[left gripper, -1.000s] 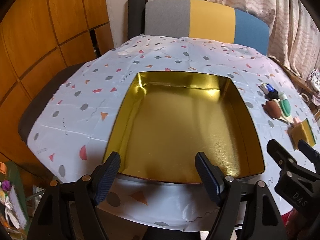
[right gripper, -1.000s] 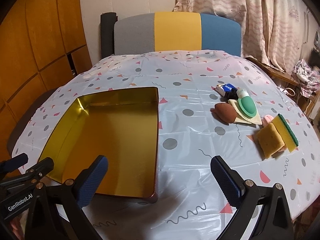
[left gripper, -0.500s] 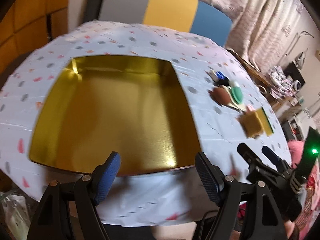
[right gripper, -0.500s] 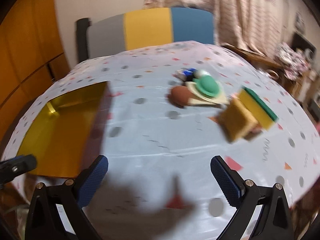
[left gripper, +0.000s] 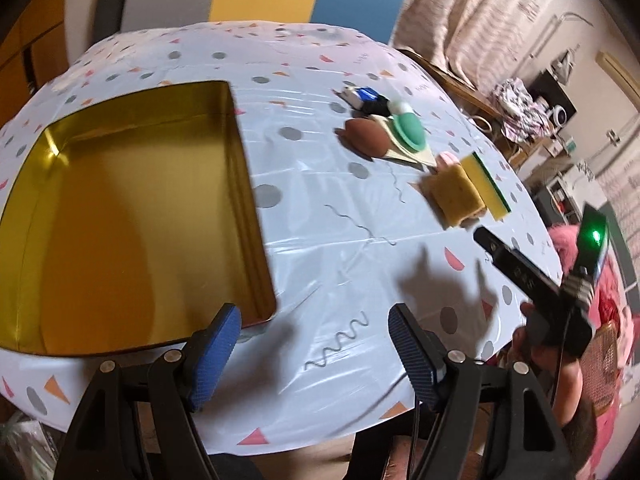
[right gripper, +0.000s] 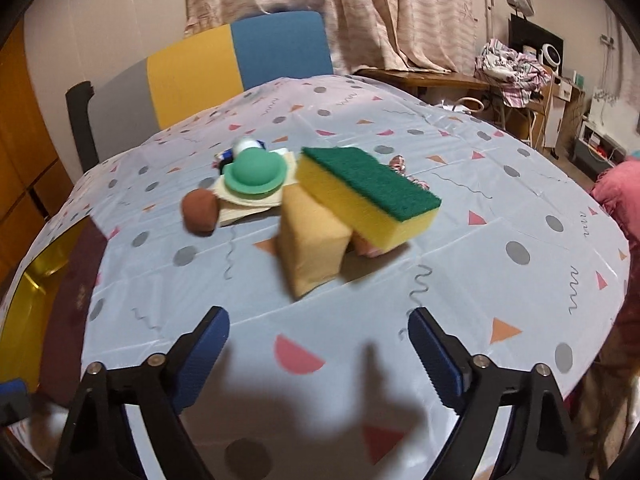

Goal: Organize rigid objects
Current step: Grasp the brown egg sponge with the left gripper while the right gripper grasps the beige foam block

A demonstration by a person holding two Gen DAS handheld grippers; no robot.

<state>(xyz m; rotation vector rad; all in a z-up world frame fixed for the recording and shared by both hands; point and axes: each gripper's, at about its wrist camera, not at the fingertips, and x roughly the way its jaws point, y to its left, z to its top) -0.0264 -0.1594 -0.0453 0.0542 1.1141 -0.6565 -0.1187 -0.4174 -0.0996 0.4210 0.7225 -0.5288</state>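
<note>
A gold tin tray (left gripper: pixel 100 216) sits empty on the table's left; its edge shows in the right wrist view (right gripper: pixel 36 280). A cluster lies to its right: a yellow sponge with green scourer (right gripper: pixel 368 196) leaning on a tan sponge (right gripper: pixel 312 240), a green dome lid (right gripper: pixel 254 172) on a cream board, a brown egg-shaped object (right gripper: pixel 200 212), and a small blue-and-white item (left gripper: pixel 366 96). My left gripper (left gripper: pixel 314 350) is open over the tray's near right corner. My right gripper (right gripper: pixel 318 354) is open just before the sponges, touching nothing.
The table wears a pale cloth with dots and triangles (right gripper: pixel 520 208). A grey, yellow and blue chair (right gripper: pixel 224 64) stands at the far side. Curtains, a cluttered side desk (right gripper: pixel 512 68) and a pink object (right gripper: pixel 616 188) lie to the right.
Both grippers have swung right. The left moved from over the tray to its right corner. The right moved close to the sponges, which now loom large.
</note>
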